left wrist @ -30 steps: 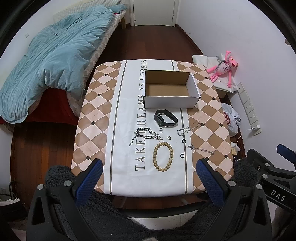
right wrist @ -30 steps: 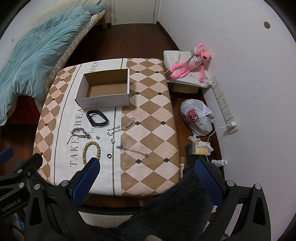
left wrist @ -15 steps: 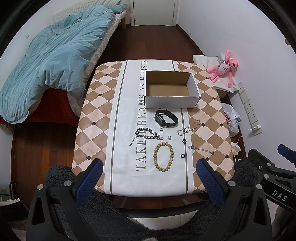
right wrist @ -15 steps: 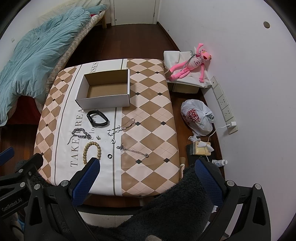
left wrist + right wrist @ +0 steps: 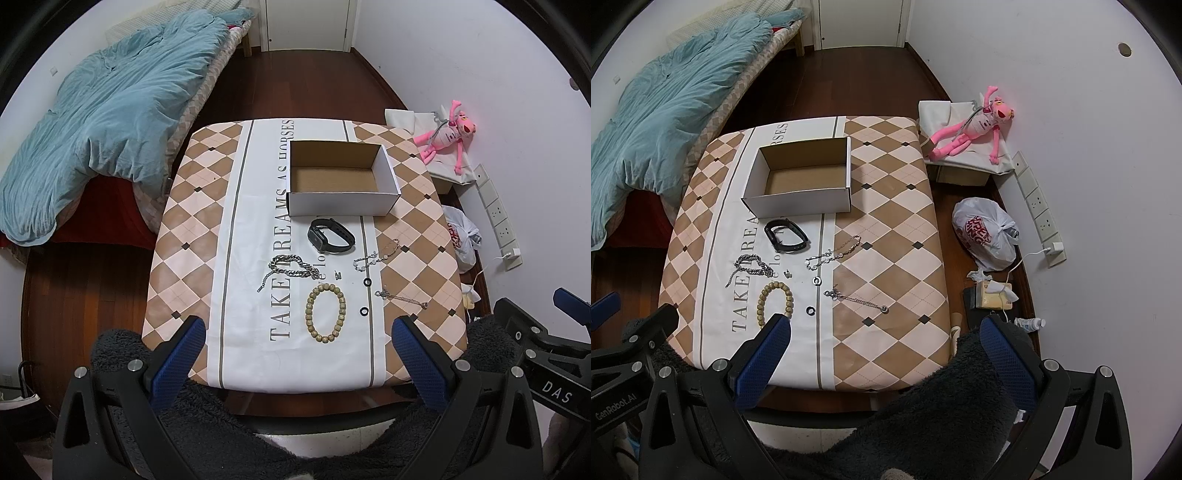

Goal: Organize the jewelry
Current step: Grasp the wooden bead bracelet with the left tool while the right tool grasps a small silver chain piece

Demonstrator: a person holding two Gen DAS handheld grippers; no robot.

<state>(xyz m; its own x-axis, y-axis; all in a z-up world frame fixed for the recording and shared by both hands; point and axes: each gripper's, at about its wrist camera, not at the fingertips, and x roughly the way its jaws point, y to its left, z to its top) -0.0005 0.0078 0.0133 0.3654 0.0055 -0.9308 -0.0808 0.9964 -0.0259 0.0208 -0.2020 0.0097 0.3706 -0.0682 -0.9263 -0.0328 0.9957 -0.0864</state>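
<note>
An empty white cardboard box (image 5: 341, 199) (image 5: 798, 202) stands at the far middle of the table. In front of it lie a black smartwatch (image 5: 330, 235) (image 5: 786, 236), a thick silver chain bracelet (image 5: 291, 267) (image 5: 750, 265), a wooden bead bracelet (image 5: 326, 313) (image 5: 775, 302), two thin silver chains (image 5: 376, 255) (image 5: 400, 298) (image 5: 833, 253) (image 5: 857, 298), two small black rings (image 5: 367, 282) (image 5: 364, 311) and a tiny stud (image 5: 337, 275). My left gripper (image 5: 297, 334) is open and empty above the near table edge. My right gripper (image 5: 886, 332) is open and empty over the near right edge.
The table (image 5: 192, 221) has a checkered cloth. A bed with a blue duvet (image 5: 92, 122) is to the left. A pink plush toy (image 5: 975, 129), a plastic bag (image 5: 986, 232), a tissue pack (image 5: 993, 295) and a wall power strip (image 5: 1039, 210) lie to the right.
Both grippers have barely shifted; the view has crept slightly toward the table. Nothing on the table has moved.
</note>
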